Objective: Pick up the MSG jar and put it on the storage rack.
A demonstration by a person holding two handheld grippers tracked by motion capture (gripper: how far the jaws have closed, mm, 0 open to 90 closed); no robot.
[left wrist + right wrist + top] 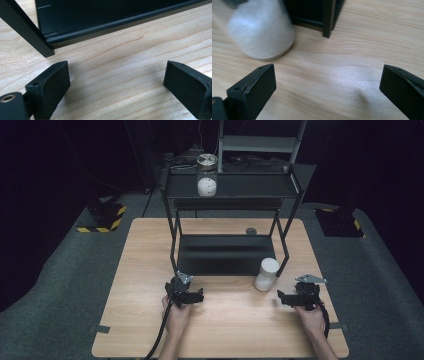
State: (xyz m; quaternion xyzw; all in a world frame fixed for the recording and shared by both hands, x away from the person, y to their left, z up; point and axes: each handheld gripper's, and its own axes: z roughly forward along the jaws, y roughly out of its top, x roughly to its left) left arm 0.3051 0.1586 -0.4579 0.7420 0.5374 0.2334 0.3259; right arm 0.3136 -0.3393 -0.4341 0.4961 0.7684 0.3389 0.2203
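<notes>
I hold my left gripper (199,296) low over the wooden worktop (150,270), just in front of the black metal rack (227,255) that stands on it. Its jaws stand wide apart with nothing between them; in the left gripper view I see only bare wood grain between the pads (53,82), with the rack's lower shelf edge (112,25) and one of its slanting legs (25,27) close ahead.

My right gripper (281,297) sits over the right part of the worktop, also spread wide and holding nothing. In the right gripper view its pads (257,87) frame bare wood, and the white jar (262,30) stands ahead and to the left of them, apart from both jaws. That jar is blurred there, so I cannot make out its surface.

From the high view, the white jar (266,274) stands upright on the worktop just beside the rack's front right leg (286,255), near my right gripper and well apart from my left. A second jar (207,175), glass with a metal lid and something white inside, stands on the rack's upper shelf (250,187). A small dark round thing (251,231) lies on the worktop behind the rack.
</notes>
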